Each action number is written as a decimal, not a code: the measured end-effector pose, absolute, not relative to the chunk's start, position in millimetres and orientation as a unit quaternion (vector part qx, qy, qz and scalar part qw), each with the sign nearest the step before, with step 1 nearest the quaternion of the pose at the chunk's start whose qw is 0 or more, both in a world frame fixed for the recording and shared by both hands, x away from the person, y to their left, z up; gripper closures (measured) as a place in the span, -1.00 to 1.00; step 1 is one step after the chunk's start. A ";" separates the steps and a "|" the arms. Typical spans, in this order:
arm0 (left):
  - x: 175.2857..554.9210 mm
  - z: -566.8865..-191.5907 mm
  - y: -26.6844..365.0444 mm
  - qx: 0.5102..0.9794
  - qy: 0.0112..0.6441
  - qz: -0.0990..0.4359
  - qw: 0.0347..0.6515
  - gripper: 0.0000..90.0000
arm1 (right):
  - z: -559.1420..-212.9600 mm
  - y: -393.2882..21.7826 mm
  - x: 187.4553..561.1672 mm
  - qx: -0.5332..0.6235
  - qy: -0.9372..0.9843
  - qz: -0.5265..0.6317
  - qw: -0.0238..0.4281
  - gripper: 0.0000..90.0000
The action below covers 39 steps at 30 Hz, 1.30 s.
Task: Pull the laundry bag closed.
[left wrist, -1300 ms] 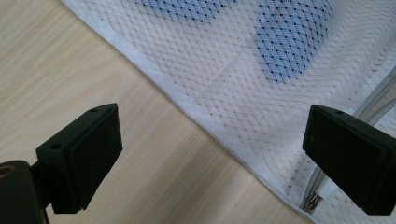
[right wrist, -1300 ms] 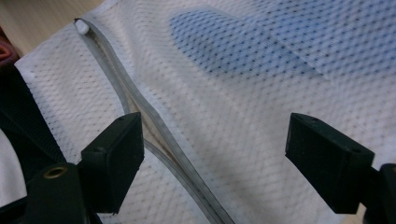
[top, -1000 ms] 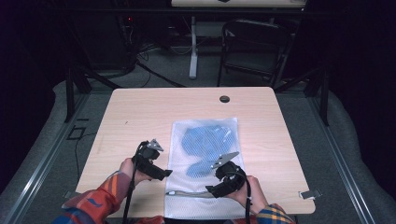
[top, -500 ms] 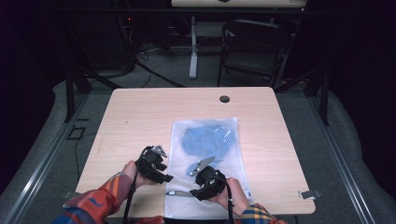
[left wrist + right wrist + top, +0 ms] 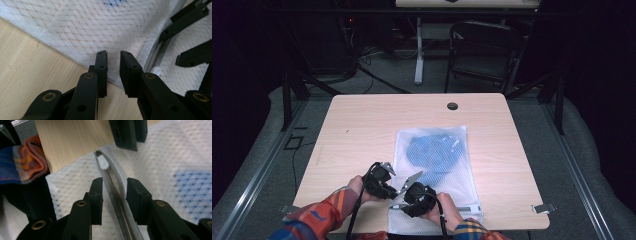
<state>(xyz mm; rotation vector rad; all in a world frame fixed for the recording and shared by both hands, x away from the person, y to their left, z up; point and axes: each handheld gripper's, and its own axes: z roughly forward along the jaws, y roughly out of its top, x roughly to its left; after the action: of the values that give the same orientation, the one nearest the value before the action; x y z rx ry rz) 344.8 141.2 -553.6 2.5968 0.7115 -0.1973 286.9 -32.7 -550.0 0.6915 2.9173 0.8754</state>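
text: none legible | labels: none — brands: none | numbers, signs: none

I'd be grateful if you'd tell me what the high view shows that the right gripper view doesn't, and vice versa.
High view alone: the whole table, a dark grommet and the chair behind. Right gripper view alone: the white zipper pull close up, and the zipper band running between the right gripper jaws. Both: the white mesh bag with blue cloth inside.

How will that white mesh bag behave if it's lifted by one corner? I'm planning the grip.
The mesh bag lies flat and thin, so it will likely flop and drape. The blue cloth inside probably slides toward the low end. Its zipper strip looks firmer, probably the surer hold.
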 end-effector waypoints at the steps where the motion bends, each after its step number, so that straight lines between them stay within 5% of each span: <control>1: 345.3 -554.2 141.0 0.938 0.256 -0.072 0.221 0.76 | -550.9 -30.1 286.8 0.221 0.934 0.281 0.008 0.48; 11: 346.6 -558.8 139.3 0.929 0.272 -0.069 0.240 0.99 | -556.4 -12.1 288.2 0.214 0.935 0.283 0.006 0.55; 20: 350.5 -560.0 134.8 0.926 0.275 -0.044 0.254 1.00 | -558.6 -11.5 289.6 0.214 0.936 0.280 0.030 0.87; 28: 347.2 -554.0 140.6 0.928 0.274 -0.052 0.249 0.84 | -562.8 -16.3 293.6 0.227 0.933 0.279 0.031 0.88; 39: 338.3 -555.7 141.5 0.940 0.245 -0.065 0.226 1.00 | -563.1 -17.1 293.4 0.227 0.932 0.280 0.032 0.88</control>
<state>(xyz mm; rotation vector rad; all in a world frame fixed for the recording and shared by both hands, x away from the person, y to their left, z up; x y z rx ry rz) 338.3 141.5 -555.7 2.5922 0.6764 -0.1778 293.4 -17.1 -563.1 0.6992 2.8705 0.8612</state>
